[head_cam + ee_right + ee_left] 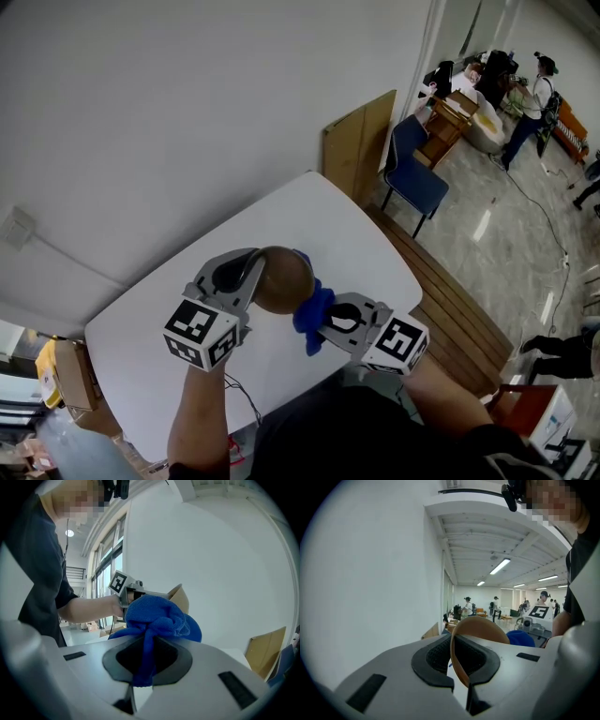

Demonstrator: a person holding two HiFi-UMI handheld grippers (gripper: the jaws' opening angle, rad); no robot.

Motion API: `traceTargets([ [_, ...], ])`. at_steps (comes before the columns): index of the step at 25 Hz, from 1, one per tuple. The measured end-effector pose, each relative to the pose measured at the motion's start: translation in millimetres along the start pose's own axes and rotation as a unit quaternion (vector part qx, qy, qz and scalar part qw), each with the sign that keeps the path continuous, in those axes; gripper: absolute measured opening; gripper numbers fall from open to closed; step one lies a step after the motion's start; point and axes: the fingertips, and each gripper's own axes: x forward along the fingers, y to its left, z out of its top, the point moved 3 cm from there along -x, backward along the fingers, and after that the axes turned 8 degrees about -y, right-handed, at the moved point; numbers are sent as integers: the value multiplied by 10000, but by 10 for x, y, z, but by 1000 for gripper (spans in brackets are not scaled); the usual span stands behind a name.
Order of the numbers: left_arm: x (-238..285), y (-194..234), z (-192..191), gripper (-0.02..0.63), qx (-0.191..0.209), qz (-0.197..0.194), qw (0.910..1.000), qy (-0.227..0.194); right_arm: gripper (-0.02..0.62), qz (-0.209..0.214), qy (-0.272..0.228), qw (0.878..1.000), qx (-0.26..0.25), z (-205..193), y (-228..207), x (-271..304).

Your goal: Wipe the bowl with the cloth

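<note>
A brown bowl [282,278] hangs in the air above the white table [309,216], tipped on its side. My left gripper [246,277] is shut on its rim [454,658], which stands edge-on between the pads. A blue cloth [313,315] is bunched against the bowl's right side. My right gripper [323,323] is shut on the cloth [157,618], a fold of it hanging down between the jaws. In the left gripper view the cloth [520,638] peeks from behind the bowl [480,627]. The bowl's inside is hidden.
The table's edge [398,253] runs close on the right, with a blue chair [412,173] and a leaning board [356,145] beyond it. A white wall lies behind the table. Cardboard boxes [75,375] sit at the lower left. People stand far off at the upper right.
</note>
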Motion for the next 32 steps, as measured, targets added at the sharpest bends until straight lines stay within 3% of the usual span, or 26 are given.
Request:
traceTargets([
  [7,52,-107,76,17,-530,-208,9980,-285,34,354,91,9993,-96,-18,185,147],
  [13,121,-290,175,17,-282,-309,9987,-275,34,483,18,9988,104,-84,263,250],
  [17,45,-217,273,17,-254,-163,9988,-377,34,167,-74,9991,391,-133,137,200],
  [21,-15,-248,367,17,-603,-509,9955,-521,34,-384,-349,9954,805,-109,-186,-38],
  [25,18,-409,424,17,-808,-773,9919,-601,34,-139,-762,9916,1039,72,-208,-44],
  [28,61,-447,430,17,-927,-677,9911,-670,34,167,-1129,9834,1408,170,-77,53],
  [32,79,-480,375,17,-997,-610,9910,-658,34,267,-1720,9601,2189,259,-16,128],
])
